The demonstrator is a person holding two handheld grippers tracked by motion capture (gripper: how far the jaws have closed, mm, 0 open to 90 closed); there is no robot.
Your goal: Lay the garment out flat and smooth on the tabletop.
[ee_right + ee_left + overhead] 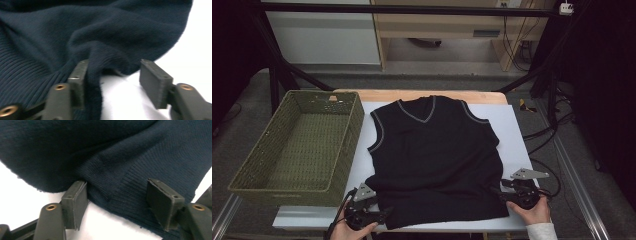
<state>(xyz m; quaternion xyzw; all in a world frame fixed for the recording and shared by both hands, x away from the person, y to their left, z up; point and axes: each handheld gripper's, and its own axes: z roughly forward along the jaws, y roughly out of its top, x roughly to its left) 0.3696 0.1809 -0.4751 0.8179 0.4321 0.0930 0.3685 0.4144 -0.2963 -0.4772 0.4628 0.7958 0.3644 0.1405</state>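
Vest (437, 160) lies flat; both grippers, left (379, 207) at seven o'clock, right (502, 192) at four, stand released at its hem. Seat hem fully between pads before clenching.

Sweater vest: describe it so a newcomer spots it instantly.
On the white sheet covering the table lies the sweater vest, flat, right of the green woven basket. It is dark, sleeveless and V-necked, with pale piping along neck and armholes.

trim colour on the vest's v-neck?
Grey, a thin line edging the neckline of the dark vest; clearest in the high view.
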